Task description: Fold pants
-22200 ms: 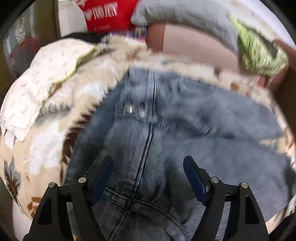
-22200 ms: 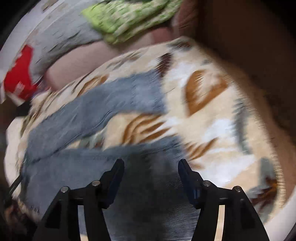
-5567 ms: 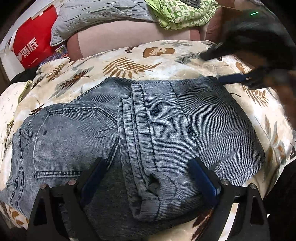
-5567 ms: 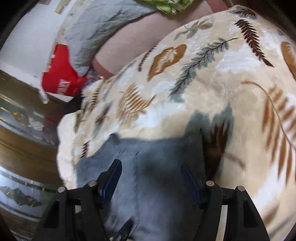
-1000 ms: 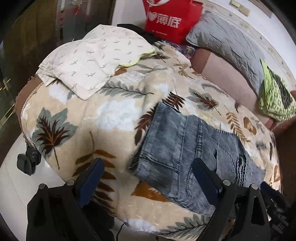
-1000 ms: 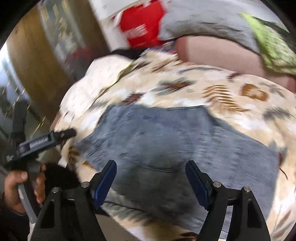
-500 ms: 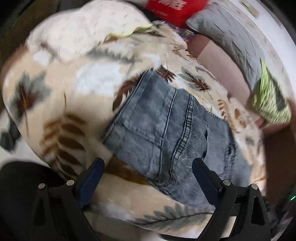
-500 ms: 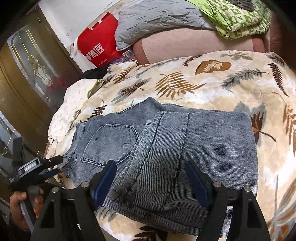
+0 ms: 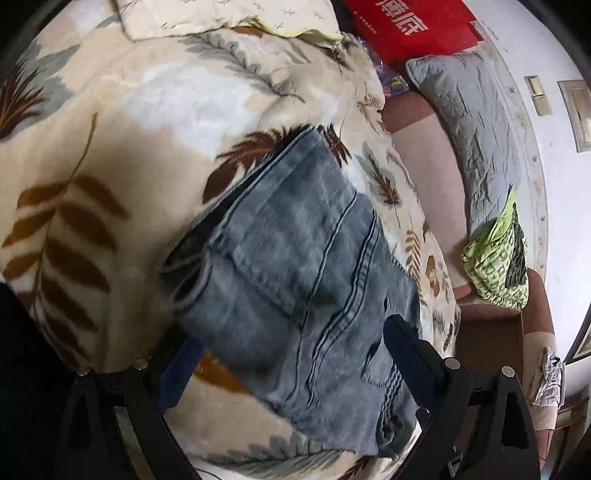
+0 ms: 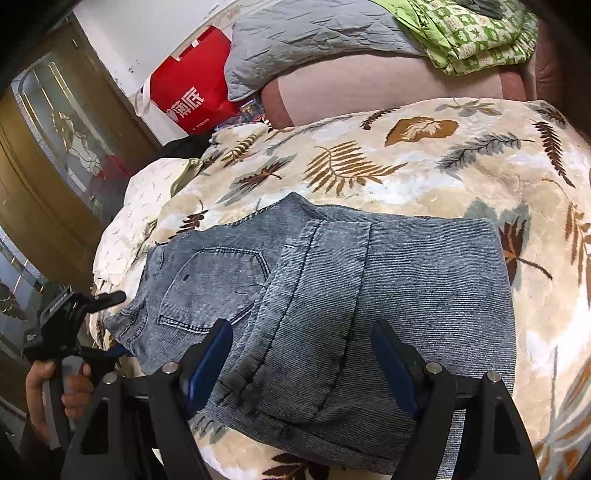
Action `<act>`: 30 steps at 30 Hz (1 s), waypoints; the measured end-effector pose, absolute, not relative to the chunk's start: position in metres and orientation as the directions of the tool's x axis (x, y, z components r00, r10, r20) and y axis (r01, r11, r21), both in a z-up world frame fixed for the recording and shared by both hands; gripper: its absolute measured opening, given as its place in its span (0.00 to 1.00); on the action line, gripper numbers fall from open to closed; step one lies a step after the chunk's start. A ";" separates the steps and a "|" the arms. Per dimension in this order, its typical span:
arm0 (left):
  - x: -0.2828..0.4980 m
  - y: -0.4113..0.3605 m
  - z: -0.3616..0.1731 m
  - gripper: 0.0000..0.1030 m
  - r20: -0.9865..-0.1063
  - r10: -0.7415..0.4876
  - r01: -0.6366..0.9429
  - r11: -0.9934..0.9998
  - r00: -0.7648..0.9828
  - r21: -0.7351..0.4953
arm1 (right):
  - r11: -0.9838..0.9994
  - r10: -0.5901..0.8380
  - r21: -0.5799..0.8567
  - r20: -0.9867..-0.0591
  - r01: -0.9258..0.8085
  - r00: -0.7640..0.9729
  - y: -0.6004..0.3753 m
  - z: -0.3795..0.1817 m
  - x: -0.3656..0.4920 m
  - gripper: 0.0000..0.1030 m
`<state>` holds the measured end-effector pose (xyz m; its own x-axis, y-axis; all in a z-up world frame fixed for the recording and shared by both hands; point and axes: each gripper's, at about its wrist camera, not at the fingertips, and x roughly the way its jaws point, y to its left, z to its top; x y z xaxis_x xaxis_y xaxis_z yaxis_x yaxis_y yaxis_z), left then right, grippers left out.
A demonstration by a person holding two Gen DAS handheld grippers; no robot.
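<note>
Folded grey-blue jeans (image 10: 388,280) lie on a leaf-patterned blanket (image 10: 424,173), back pocket at the left and leg ends folded over the middle. My right gripper (image 10: 301,354) is open just above the near edge of the folded legs and holds nothing. A hand holds my left gripper (image 10: 112,323) at the waist end. It is open, with the waistband corner between its fingers. In the left wrist view the jeans (image 9: 295,266) fill the centre. The left gripper (image 9: 291,362) straddles their near end, and denim hides its left fingertip.
A white patterned cloth (image 10: 144,206) lies on the blanket's far left. Behind it are a red bag (image 10: 188,92), a grey pillow (image 10: 306,40) and a green garment (image 10: 472,33) on a pink sofa back (image 10: 369,88). A glazed wooden door (image 10: 55,147) stands at the left.
The left gripper has dropped and rolled towards the waist end, so the jeans look larger and nearer. The right gripper swung over the jeans, then held still over the last half second.
</note>
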<state>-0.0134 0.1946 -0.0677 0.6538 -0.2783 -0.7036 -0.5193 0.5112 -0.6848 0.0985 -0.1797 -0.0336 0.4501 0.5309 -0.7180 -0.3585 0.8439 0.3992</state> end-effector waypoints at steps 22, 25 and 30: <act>0.013 0.117 0.029 0.13 -0.667 0.030 -0.380 0.841 0.744 -0.386 | 0.854 0.513 0.496 -0.747 -0.159 0.423 -0.222 -0.042 0.119 0.82; 0.031 0.063 0.060 0.13 -0.631 0.039 -0.268 0.924 0.775 -0.273 | 0.836 0.501 0.542 -0.687 -0.086 0.526 -0.269 -0.022 0.111 0.82; 0.048 -0.045 0.081 0.12 -0.588 -0.023 -0.053 0.992 0.809 -0.112 | 0.764 0.450 0.643 -0.590 0.053 0.671 -0.351 -0.002 0.092 0.82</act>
